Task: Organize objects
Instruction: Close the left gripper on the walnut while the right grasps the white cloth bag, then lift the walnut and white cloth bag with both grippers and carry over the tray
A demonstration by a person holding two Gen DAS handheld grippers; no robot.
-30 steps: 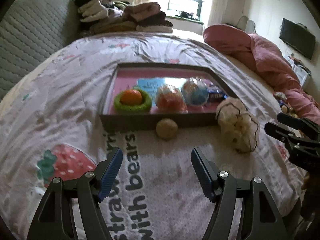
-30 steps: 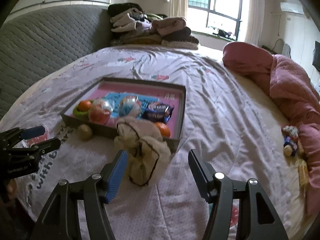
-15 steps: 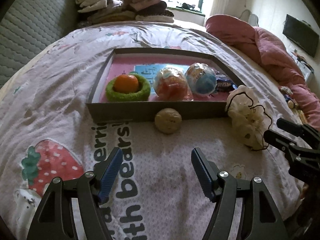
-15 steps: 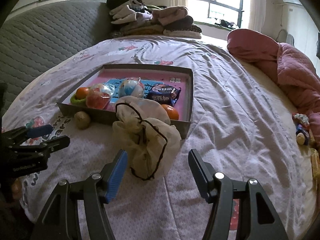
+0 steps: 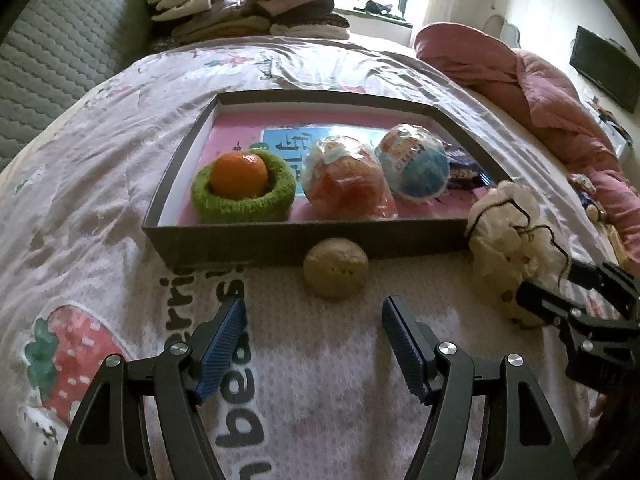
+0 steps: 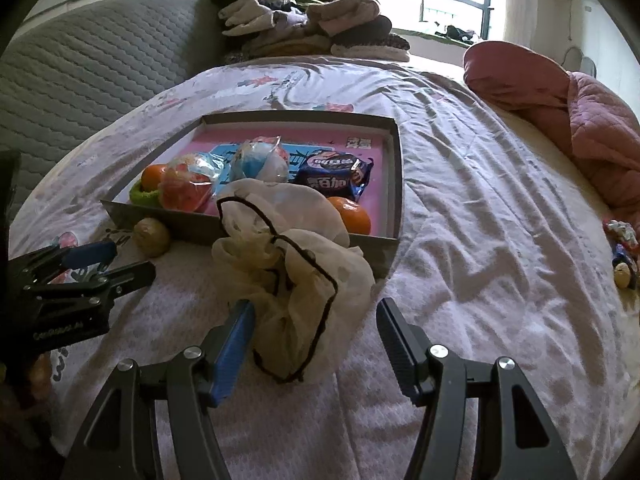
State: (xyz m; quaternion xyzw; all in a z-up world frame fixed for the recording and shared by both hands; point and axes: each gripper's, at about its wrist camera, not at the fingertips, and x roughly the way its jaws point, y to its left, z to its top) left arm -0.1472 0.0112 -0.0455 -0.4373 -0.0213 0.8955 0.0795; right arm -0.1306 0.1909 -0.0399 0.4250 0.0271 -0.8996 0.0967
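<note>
A shallow grey box (image 5: 224, 236) with a pink floor lies on the bed. It holds an orange in a green knitted ring (image 5: 243, 188), two wrapped balls (image 5: 344, 176), a blue snack packet (image 6: 332, 176) and a second orange (image 6: 352, 214). A tan ball (image 5: 335, 268) lies on the sheet against the box's near wall. My left gripper (image 5: 314, 320) is open just short of it. A crumpled cream mesh bag (image 6: 296, 276) with a dark cord lies at the box's near corner. My right gripper (image 6: 312, 324) is open, with the bag's near end between its fingers.
The bed sheet (image 6: 480, 220) has strawberry prints. A pink quilt (image 6: 580, 128) is heaped on the right. Folded clothes (image 6: 304, 28) are stacked at the far end by a padded headboard (image 6: 100, 64). Small toys (image 6: 624, 256) lie at the right edge.
Both grippers have moved forward. The left one has closed in on the tan ball; the right one has reached the mesh bag, which now sits between its fingers.
</note>
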